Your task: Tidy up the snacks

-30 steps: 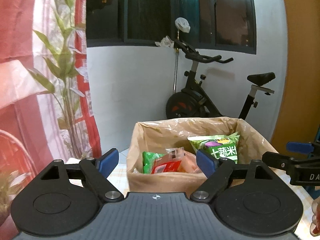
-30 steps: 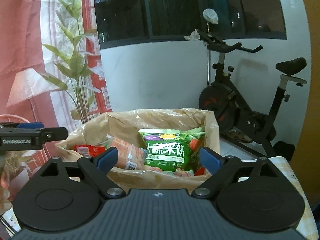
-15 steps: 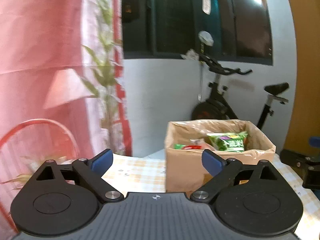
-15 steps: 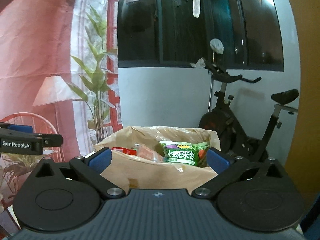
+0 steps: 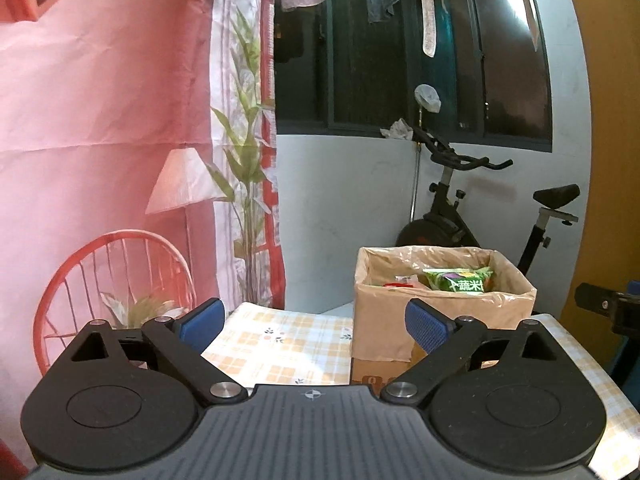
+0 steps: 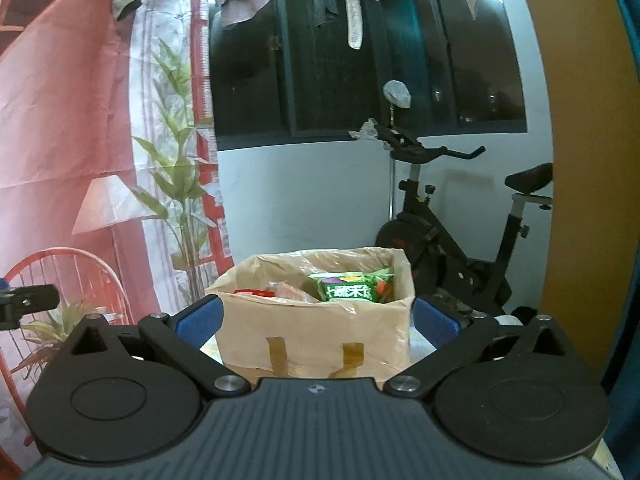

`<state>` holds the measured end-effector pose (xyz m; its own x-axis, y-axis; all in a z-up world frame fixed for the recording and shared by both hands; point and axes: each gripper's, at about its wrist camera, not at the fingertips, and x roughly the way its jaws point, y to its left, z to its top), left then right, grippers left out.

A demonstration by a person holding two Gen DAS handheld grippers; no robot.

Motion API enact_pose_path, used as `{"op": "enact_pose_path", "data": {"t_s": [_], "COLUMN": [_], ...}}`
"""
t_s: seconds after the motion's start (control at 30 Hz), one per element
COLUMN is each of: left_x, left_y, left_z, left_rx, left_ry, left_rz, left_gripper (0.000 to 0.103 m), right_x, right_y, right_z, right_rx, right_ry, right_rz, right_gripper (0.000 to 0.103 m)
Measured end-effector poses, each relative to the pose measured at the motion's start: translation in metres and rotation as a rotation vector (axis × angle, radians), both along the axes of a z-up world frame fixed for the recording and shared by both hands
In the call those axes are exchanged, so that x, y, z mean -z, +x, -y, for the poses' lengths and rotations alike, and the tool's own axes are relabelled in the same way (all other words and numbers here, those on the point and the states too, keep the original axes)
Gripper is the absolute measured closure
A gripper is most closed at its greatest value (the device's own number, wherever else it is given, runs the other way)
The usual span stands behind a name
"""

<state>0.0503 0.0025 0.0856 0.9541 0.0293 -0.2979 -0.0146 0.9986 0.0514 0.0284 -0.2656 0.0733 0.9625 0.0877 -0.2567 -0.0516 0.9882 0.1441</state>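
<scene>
1. Left wrist view: the left gripper (image 5: 314, 314) fills the lower frame, its blue pads (image 5: 426, 320) spread wide with nothing between them. A cardboard box (image 5: 436, 316), lined with a plastic bag, stands right of centre on the checked tablecloth (image 5: 280, 344), well apart from the fingers. A green snack packet (image 5: 460, 280) stands on edge inside, long axis roughly across the frame, printed face toward the camera. Red packets (image 5: 396, 282) lie to its left. The right gripper's tip (image 5: 604, 304) shows at the right edge.

2. Right wrist view: the right gripper (image 6: 316, 322) is likewise fully open and empty, the box (image 6: 316, 336) framed between its pads at lower centre but beyond them. The green packet (image 6: 352, 288) leans at the box's right side, print upright; a red one (image 6: 250, 292) sits at left. An exercise bike (image 6: 452, 248) stands behind.

3. Likely risks: no loose snack shows on the tablecloth, so sorting may already be done. Any return reach could snag the loose liner on a wide-set finger, dragging the light box along the cloth.
</scene>
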Motion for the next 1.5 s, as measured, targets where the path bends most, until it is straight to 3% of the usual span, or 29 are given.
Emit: {"op": "enact_pose_path", "data": {"t_s": [1.5], "left_x": [0.006], "left_y": [-0.001], "left_z": [-0.009], "left_rx": [-0.012], "left_ry": [0.000], "left_rz": [0.010], "left_gripper": [0.005], "right_x": [0.009], "right_y": [-0.010], "right_z": [-0.001], "right_rx": [-0.047], "right_ry": [0.040], "right_rz": [-0.013], "right_gripper": [0.000]}}
